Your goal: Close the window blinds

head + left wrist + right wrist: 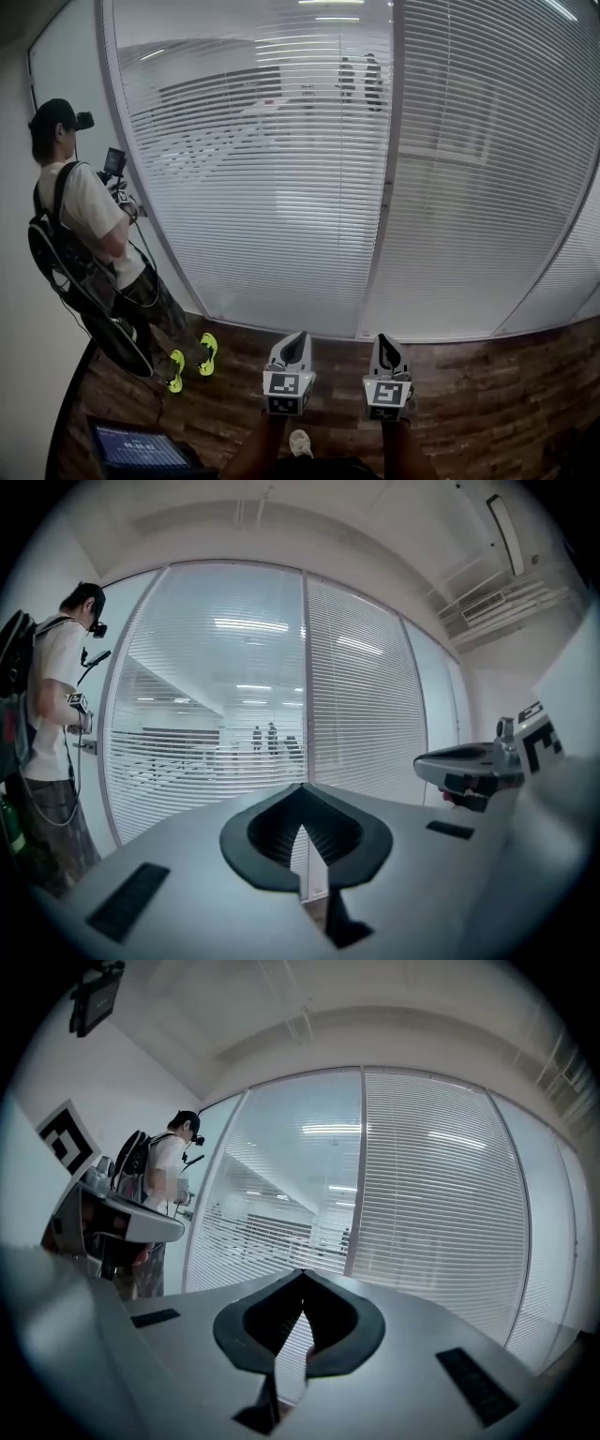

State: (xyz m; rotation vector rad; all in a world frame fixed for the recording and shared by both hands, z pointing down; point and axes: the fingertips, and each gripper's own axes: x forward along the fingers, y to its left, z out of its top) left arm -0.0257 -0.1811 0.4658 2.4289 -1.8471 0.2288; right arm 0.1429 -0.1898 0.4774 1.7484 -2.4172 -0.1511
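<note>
Holding both grippers low before you, side by side. Your left gripper (290,349): jaws together, nothing between. Your right gripper (387,351): likewise closed, empty. Window blinds (281,187) hang ahead, well beyond jaw tips, untouched. Left-pane slats seem tilted partly open, with faint figures showing through; right pane looks denser. Person with backpack (89,220) stands left by wall. Wooden floor (487,394) below.

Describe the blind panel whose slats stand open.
On the curved glass wall, find the grey vertical post. The white slatted blind left of it, beside the person in a white shirt, is the one. Only its slats show the room behind.
</note>
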